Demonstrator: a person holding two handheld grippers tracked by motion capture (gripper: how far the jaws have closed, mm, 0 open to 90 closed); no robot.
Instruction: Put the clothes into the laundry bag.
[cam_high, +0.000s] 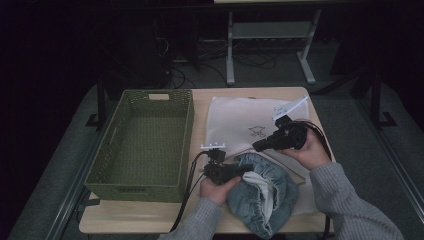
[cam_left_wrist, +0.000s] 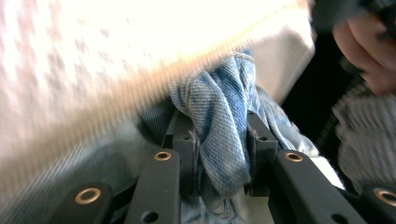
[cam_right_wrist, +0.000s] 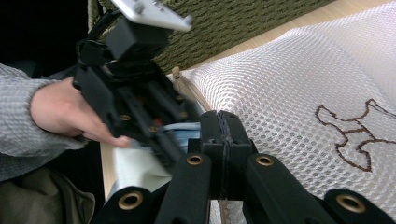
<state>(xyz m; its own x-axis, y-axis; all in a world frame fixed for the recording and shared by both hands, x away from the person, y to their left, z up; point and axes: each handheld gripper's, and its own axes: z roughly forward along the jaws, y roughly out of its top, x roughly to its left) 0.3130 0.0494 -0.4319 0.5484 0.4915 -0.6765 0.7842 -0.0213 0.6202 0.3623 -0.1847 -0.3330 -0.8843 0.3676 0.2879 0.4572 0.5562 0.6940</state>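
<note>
The left gripper (cam_high: 245, 170) pinched a bunched fold of the blue denim garment (cam_left_wrist: 219, 121) between its two jaws, the rest of the cloth heaped just ahead of and below it at the table's near edge. Beyond it, the right gripper (cam_high: 257, 145) had its jaws pressed together on the edge of the white mesh bag (cam_right_wrist: 299, 93), which spread out ahead of it beside the green basket (cam_high: 145, 140).

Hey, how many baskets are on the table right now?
1. The green woven basket sits on the left half of the table, beside the white mesh bag. Its inside looks empty, with nothing seen behind it.
</note>
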